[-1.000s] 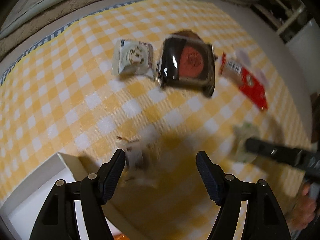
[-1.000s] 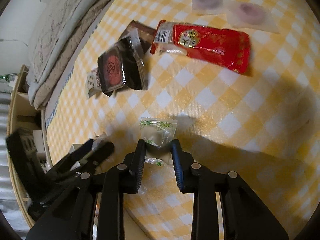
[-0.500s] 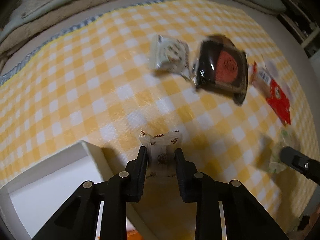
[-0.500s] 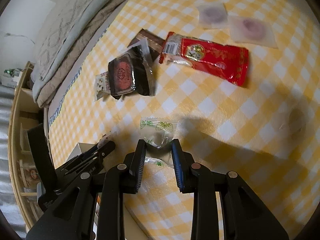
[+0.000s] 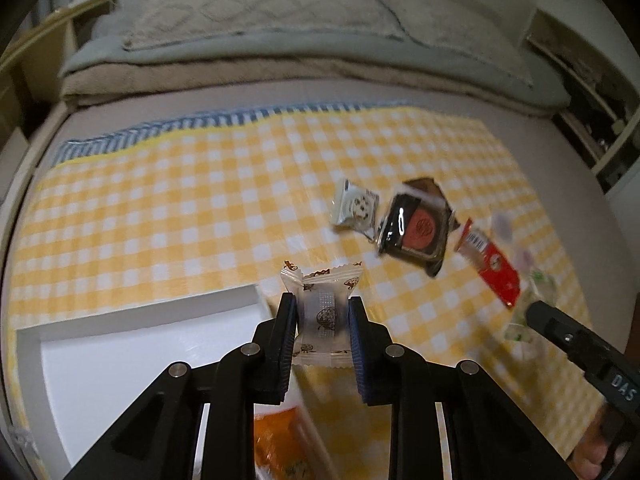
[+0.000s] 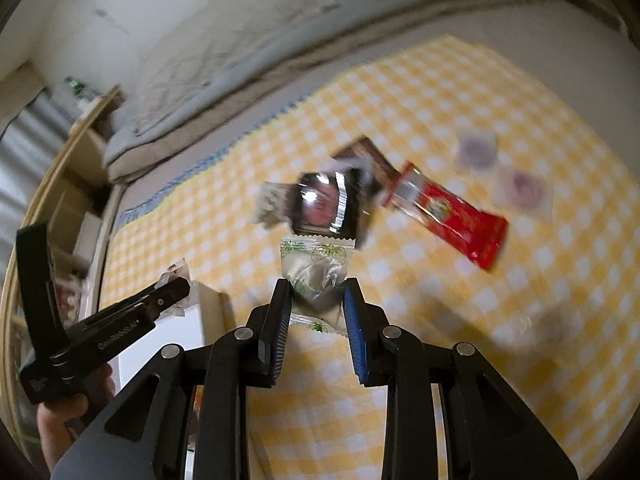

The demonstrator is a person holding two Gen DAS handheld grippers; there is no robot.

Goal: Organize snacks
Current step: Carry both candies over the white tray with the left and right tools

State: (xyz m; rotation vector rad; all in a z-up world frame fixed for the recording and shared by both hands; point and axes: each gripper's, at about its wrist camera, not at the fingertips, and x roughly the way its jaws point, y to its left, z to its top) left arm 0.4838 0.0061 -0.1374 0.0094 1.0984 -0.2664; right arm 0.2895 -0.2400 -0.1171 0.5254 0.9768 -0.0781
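Observation:
My left gripper (image 5: 322,311) is shut on a small white candy wrapper with brown prints (image 5: 322,304), held in the air by the corner of a white box (image 5: 152,320). My right gripper (image 6: 316,296) is shut on a silvery wrapper with green strawberry prints (image 6: 316,268), also lifted off the yellow checked cloth (image 6: 500,312). On the cloth lie a white cookie packet (image 5: 355,209), a black packet with a red disc (image 5: 416,228) and a long red packet (image 5: 494,268). In the right wrist view the left gripper (image 6: 176,286) shows at the left.
An orange packet (image 5: 280,444) lies at the white box's near side. Two pale round-centred sachets (image 6: 476,152) lie beyond the red packet (image 6: 452,216). A folded grey blanket (image 5: 320,48) runs along the far side; wooden shelves (image 6: 68,184) stand at the left.
My left gripper closed on the white candy and lifted it off the cloth toward the white box. My right gripper, holding the strawberry candy throughout, rose with it and rolled.

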